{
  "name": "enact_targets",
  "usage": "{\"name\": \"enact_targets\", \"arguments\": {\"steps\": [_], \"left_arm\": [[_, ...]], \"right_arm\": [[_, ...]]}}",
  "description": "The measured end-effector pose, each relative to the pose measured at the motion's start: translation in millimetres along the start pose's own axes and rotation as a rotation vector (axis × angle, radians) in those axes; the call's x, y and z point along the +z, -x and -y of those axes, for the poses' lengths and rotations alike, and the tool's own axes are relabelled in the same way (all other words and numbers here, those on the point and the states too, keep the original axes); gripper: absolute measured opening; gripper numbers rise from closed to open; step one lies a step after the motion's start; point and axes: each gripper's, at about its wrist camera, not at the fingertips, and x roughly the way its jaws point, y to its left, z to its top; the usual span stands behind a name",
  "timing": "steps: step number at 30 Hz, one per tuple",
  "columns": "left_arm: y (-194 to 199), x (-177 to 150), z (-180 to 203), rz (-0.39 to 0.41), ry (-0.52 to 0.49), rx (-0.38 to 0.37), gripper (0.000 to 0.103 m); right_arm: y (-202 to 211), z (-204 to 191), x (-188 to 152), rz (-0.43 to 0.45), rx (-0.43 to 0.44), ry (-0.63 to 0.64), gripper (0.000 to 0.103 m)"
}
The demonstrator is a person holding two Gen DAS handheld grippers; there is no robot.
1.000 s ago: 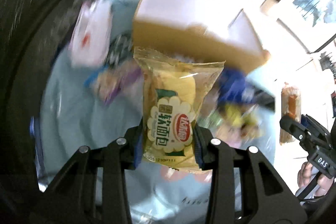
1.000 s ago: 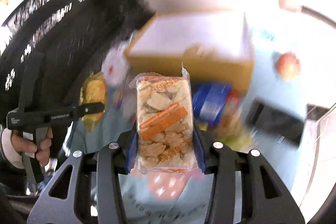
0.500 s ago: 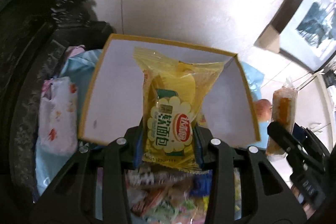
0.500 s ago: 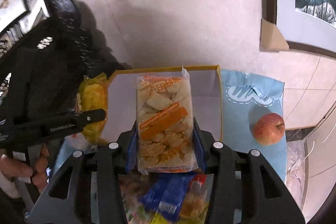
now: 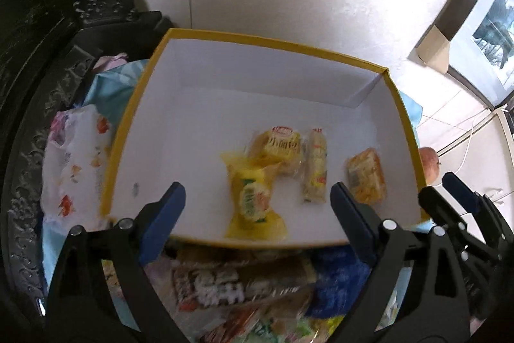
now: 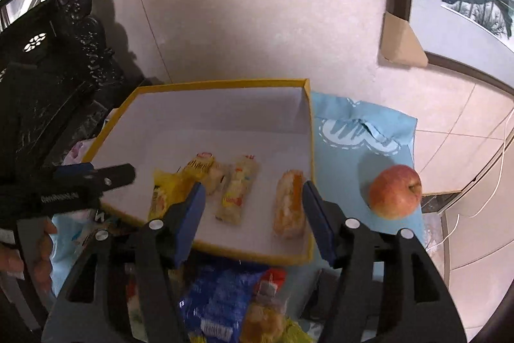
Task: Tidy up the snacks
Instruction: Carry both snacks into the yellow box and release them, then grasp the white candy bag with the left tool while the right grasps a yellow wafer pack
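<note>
both grippers open over the snack box

the left gripper (image 5: 257,204) is seen with its jaws spread very wide and still opening. nothing is held by it. the yellow bread pack (image 5: 252,201) is seen between its blue pads (image 5: 167,214), but it is not touched by them. that pack is lying on the white floor of the box (image 5: 225,37), close to the near edge.

the right gripper (image 6: 252,214) is seen about half open, and its jaws are opening too. nothing is held by it. the orange snack pack (image 6: 289,204) is seen just inside its right pad, lying on the box floor by the near right corner. whether the pad touches it cannot be told.

four packs are seen in the box, all in the near half. from left to right they are the yellow bread pack, a small yellow cake pack (image 5: 281,147), a long thin pack (image 5: 314,169) and the orange snack pack. the far half of the box floor is bare.

the box is set on a light blue cloth (image 6: 363,130). an apple (image 6: 395,192) is seen on the cloth, beside the right edge of the box. more snack packs (image 6: 225,304) are piled in front of the near edge, under both grippers. a white flowered bag (image 5: 74,169) is seen by the left edge of the box.
</note>
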Motion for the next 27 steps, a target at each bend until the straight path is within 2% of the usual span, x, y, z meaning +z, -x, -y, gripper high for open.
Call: {"name": "enact_targets", "arguments": {"steps": [2, 7, 14, 17, 23, 27], "left_arm": [[12, -11, -7, 0.002, -0.007, 0.011, 0.093], [34, -46, -33, -0.015, 0.023, 0.035, 0.093], [34, -109, -66, -0.112, 0.053, 0.065, 0.093], [23, -130, -80, -0.175, 0.109, 0.071, 0.093], [5, -141, -107, -0.237, 0.325, 0.054, 0.093], [-10, -133, -104, -0.260, 0.375, 0.052, 0.093]], "right_arm": [[13, 3, -8, 0.005, -0.002, 0.004, 0.068], [45, 16, -40, -0.011, -0.009, -0.026, 0.069], [62, 29, -96, -0.116, -0.008, -0.090, 0.069], [65, 28, -113, -0.151, 0.003, -0.108, 0.069], [68, 12, -128, -0.176, 0.025, -0.078, 0.069], [69, 5, -129, -0.172, 0.026, -0.037, 0.069]]}}
